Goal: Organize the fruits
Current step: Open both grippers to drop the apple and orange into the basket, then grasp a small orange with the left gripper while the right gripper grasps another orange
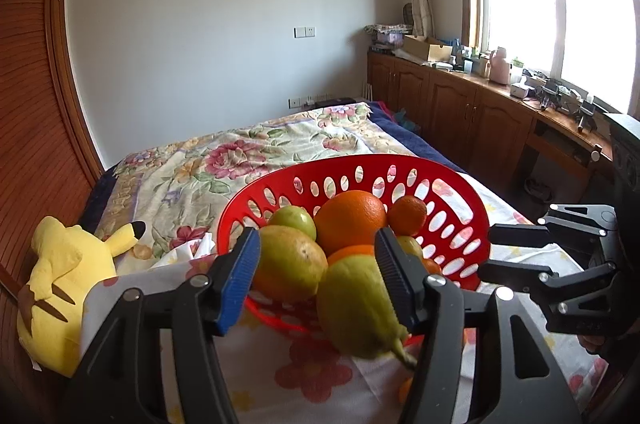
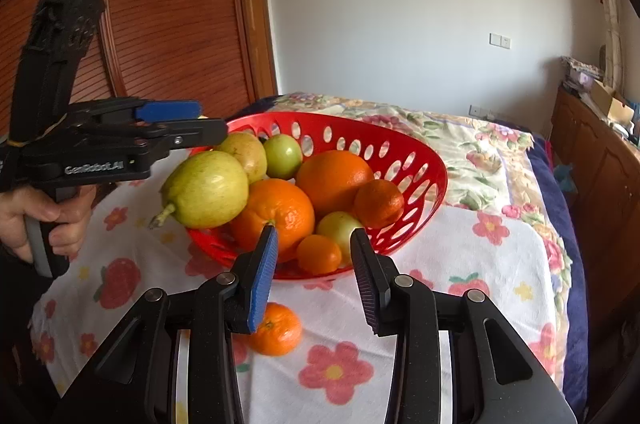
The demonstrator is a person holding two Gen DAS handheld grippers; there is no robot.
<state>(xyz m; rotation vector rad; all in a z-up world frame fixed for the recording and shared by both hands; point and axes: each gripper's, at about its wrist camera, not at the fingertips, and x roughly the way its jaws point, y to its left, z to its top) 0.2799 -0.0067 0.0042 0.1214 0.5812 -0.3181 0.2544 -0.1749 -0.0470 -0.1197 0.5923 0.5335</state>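
Left gripper (image 1: 316,276) has its jaws parted around a yellow-green pear (image 1: 356,308), which sits at the near rim of the red basket (image 1: 460,192). Its black pad lies against the pear's side, while a gap shows between the blue pad and the fruit, so I read this grip as released rather than clenched. Seen from the right wrist, the pear (image 2: 208,188) overhangs the basket's edge with its stem pointing outward, propped on the other fruit.

Right gripper (image 2: 314,260) looks parted in its own view with nothing between its fingers, though that seems to be as narrow as it gets, so I take it as closed and empty. It hovers in front of the basket (image 2: 420,160), and one small mandarin (image 2: 276,328) lies loose on the flowered cloth (image 2: 460,264) just below its blue pad.

Further in, the basket holds a large orange (image 2: 276,212), a second orange (image 2: 332,176), small mandarins and green fruit. A yellow plush toy (image 1: 64,292) lies off to the side on the bed.

The risk, as I judge it: the pear is perched, not settled. With nothing clamping it, it could roll off the rim onto the cloth, and any nudge from a withdrawing finger might tip it or drag the light basket along
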